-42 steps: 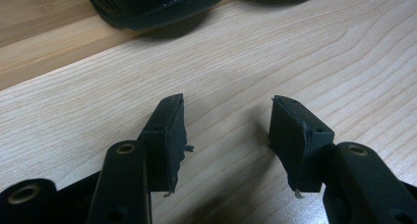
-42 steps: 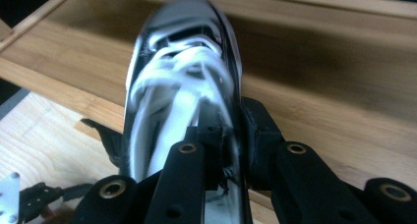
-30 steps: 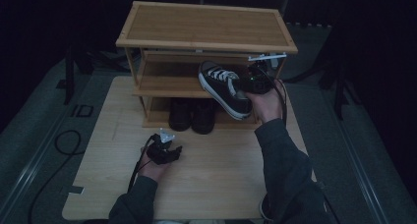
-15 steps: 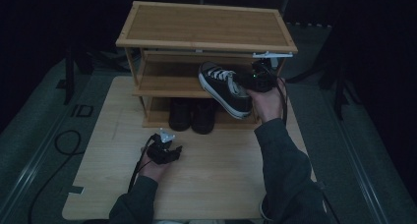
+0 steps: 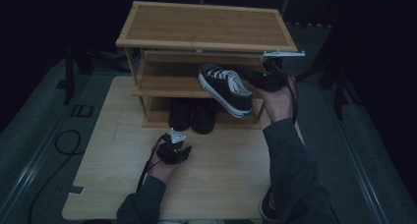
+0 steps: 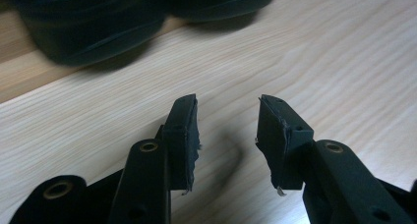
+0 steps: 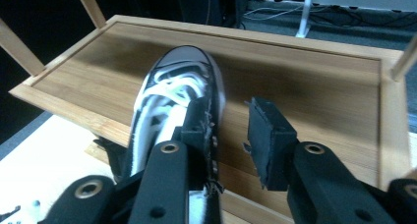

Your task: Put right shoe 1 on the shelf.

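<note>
The black canvas sneaker (image 5: 227,89) with white laces and white sole lies toe-inward on the middle shelf (image 5: 162,86) of the bamboo shoe rack (image 5: 206,27), heel overhanging. The right tool (image 7: 228,123), jaws just closing, has one jaw inside its collar; whether it pinches I cannot tell. The left tool (image 6: 227,128), spread and empty, has just been closing above the desk (image 5: 221,170).

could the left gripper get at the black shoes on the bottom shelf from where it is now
Probably yes. The left gripper sits low over the table with its jaws apart and nothing between them, and the black shoes lie just ahead of it on the rack's bottom shelf. Bare wood lies between them.
</note>
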Demonstrator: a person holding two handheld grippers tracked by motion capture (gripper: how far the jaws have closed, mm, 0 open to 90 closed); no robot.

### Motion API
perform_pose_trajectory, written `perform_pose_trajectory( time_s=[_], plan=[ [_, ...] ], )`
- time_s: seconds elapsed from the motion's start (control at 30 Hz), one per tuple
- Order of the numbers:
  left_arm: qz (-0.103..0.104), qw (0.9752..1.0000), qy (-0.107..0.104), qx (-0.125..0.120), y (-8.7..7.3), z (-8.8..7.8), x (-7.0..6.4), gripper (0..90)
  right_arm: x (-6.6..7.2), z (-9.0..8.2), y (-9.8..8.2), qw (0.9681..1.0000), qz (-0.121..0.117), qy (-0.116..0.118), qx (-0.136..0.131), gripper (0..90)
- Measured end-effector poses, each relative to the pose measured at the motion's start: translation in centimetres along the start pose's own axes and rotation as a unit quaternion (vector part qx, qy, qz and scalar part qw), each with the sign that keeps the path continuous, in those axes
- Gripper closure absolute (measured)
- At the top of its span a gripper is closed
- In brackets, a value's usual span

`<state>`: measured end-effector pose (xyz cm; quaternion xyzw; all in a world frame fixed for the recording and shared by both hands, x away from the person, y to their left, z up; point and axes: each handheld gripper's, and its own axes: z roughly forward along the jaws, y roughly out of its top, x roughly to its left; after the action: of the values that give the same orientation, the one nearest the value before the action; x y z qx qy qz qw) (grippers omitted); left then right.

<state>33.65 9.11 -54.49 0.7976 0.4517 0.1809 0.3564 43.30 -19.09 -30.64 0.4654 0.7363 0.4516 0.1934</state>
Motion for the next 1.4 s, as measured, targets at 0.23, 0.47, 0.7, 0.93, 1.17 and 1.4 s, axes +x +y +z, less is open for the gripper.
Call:
perform_pose_trajectory(
  time_s=[0.23,0.47,0.7,0.93,1.17,1.4],
  plan=[
    [0.022,0.9994,-0.026,0.0,2.3,1.8,-2.8,59.6,-1.3,-0.8,-0.3,0.9999,0.004,-0.015,-0.004,71.7],
    [0.04,0.9986,-0.033,-0.01,4.9,3.9,-5.1,59.4,-2.7,-1.4,-1.4,0.9994,0.005,-0.033,0.007,71.5],
    [0.032,0.9989,-0.024,-0.023,6.4,5.8,-6.0,59.5,-3.8,-1.4,-2.6,0.9988,0.007,-0.046,0.018,71.4],
    [0.022,0.9993,-0.003,-0.028,7.8,7.6,-6.4,64.6,-4.6,-1.4,-3.7,0.9983,0.015,-0.051,0.025,71.0],
    [0.028,0.9987,0.033,-0.025,9.0,9.3,-7.0,75.5,-4.9,-1.7,-4.6,0.9982,0.013,-0.049,0.032,70.5],
    [0.008,0.998,0.05,-0.038,9.8,10.5,-7.1,80.2,-4.4,-1.7,-5.8,0.9981,0.001,-0.04,0.046,69.6]
  ],
)
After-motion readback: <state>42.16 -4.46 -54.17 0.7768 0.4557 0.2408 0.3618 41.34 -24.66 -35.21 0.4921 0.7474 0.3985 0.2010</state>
